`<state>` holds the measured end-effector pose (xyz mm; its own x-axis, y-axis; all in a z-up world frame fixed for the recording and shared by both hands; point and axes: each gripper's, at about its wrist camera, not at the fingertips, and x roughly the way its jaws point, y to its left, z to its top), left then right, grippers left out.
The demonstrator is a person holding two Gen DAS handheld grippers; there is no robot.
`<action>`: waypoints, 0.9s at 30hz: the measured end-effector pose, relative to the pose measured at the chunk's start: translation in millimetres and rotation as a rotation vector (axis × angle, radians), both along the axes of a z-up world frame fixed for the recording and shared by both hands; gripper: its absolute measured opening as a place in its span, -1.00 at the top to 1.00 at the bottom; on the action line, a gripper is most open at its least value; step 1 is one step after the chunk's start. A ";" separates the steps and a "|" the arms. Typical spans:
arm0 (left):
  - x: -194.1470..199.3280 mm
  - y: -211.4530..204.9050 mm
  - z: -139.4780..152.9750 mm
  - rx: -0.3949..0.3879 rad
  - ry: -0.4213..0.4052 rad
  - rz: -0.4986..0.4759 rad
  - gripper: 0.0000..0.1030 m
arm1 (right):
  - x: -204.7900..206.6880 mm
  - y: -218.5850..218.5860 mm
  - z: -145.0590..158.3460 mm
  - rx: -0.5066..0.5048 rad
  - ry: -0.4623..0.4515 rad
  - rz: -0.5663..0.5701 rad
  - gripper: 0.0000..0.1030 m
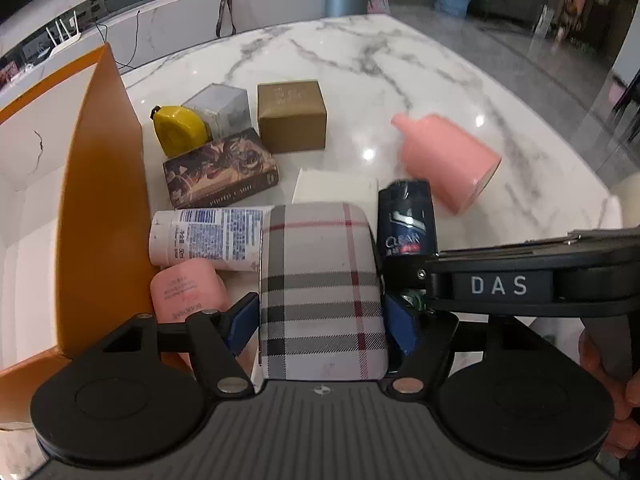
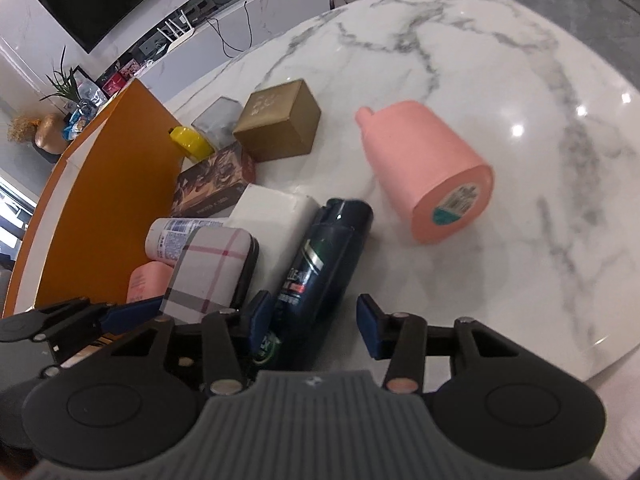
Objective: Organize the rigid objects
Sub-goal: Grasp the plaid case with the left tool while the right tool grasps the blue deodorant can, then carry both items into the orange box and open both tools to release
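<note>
Two grippers work our marble table (image 2: 460,60): our left gripper (image 1: 322,320) clamps the plaid rounded case (image 1: 320,280), our right gripper (image 2: 314,320) gapes around the dark-blue shampoo bottle (image 2: 320,264).

The right gripper (image 2: 312,324) (fingers (image 2: 370,326) spread wide) straddles a dark shampoo bottle (image 2: 324,264) lying on the marble table (image 2: 500,80).

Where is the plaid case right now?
Plaid case sits between the left tongs, beside the dark bottle and white tube.

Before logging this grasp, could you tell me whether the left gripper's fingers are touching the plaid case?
Touching: the left wrist view shows both blue fingers pressed against the plaid case sides.
</note>
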<state>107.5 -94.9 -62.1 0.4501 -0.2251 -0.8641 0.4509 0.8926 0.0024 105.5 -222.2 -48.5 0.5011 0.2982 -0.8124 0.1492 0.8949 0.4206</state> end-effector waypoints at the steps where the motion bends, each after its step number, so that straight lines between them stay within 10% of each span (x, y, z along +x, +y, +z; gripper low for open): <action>1: -0.6 -1.8 -2.5 0.014 -0.005 -0.002 -0.54 | 0.0 0.9 -1.5 0.005 -0.008 -0.001 0.09; 27: -31.5 21.6 29.5 -0.104 -0.080 0.081 -0.41 | -20.1 -1.3 34.4 -0.085 -0.081 -0.004 0.38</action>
